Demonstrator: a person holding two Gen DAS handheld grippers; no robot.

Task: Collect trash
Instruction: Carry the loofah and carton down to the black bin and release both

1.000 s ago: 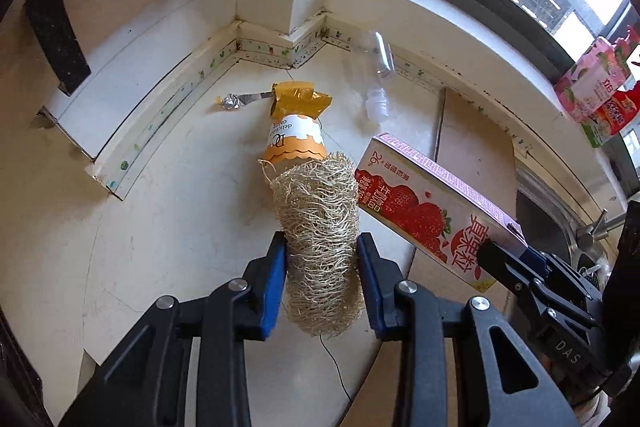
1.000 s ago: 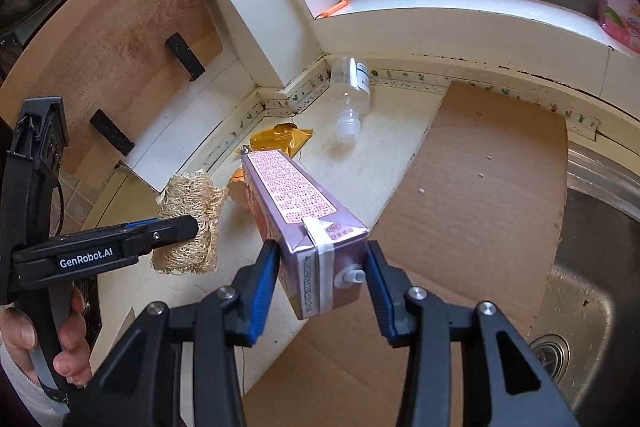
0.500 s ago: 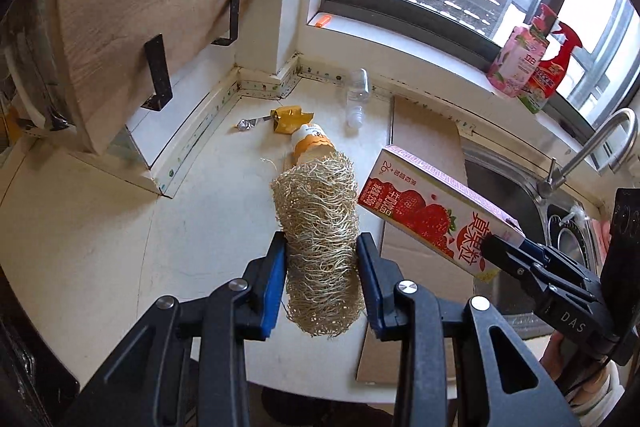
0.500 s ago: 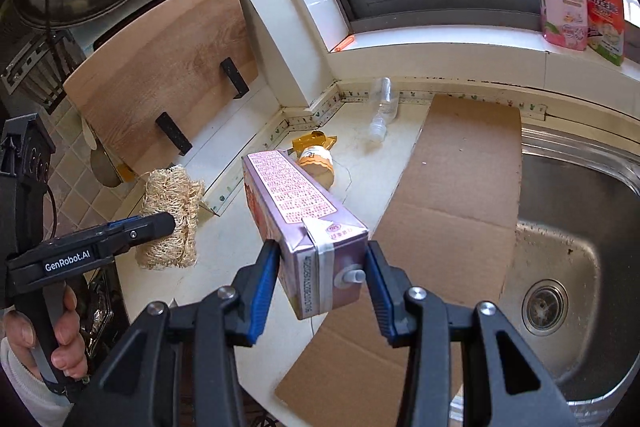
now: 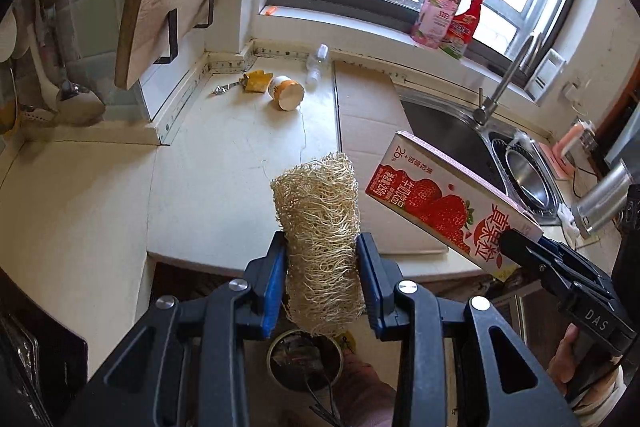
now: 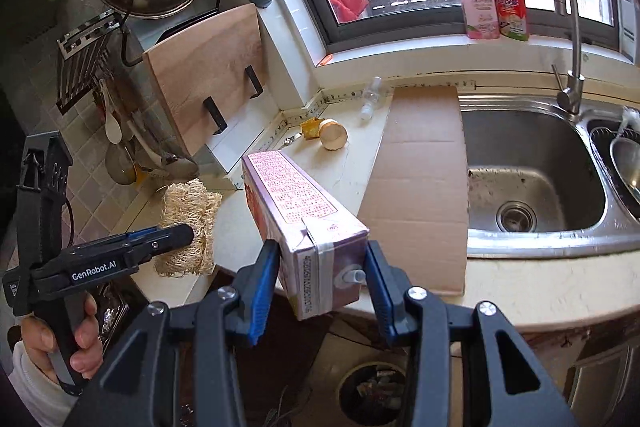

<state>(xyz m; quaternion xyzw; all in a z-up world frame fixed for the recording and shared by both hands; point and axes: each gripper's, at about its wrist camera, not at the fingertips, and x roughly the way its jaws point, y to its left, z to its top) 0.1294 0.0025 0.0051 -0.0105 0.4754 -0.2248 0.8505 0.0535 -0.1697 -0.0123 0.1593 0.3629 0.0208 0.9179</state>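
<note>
My left gripper (image 5: 320, 267) is shut on a straw-coloured loofah scrubber (image 5: 318, 223), held in the air past the counter's front edge; the loofah (image 6: 186, 223) also shows at the left of the right wrist view. My right gripper (image 6: 322, 275) is shut on a pink strawberry milk carton (image 6: 304, 211), seen from the side as the carton (image 5: 444, 205) in the left wrist view. A round trash bin (image 5: 306, 359) with litter in it stands on the floor right below the loofah; the bin (image 6: 374, 393) lies under the carton too. On the counter lie a tipped paper cup (image 5: 285, 93), a yellow wrapper (image 5: 256, 82) and a clear plastic bottle (image 5: 316, 65).
A flat cardboard sheet (image 6: 420, 187) covers the counter beside the steel sink (image 6: 532, 183) and its tap (image 6: 570, 27). A wooden cutting board (image 6: 204, 75) leans at the back left, under a hanging pot. Two spray bottles (image 6: 492, 3) stand on the window sill.
Both grippers have pulled back and up from the counter with the loofah and the carton still gripped. The counter edge and the floor bin have come into view below them.
</note>
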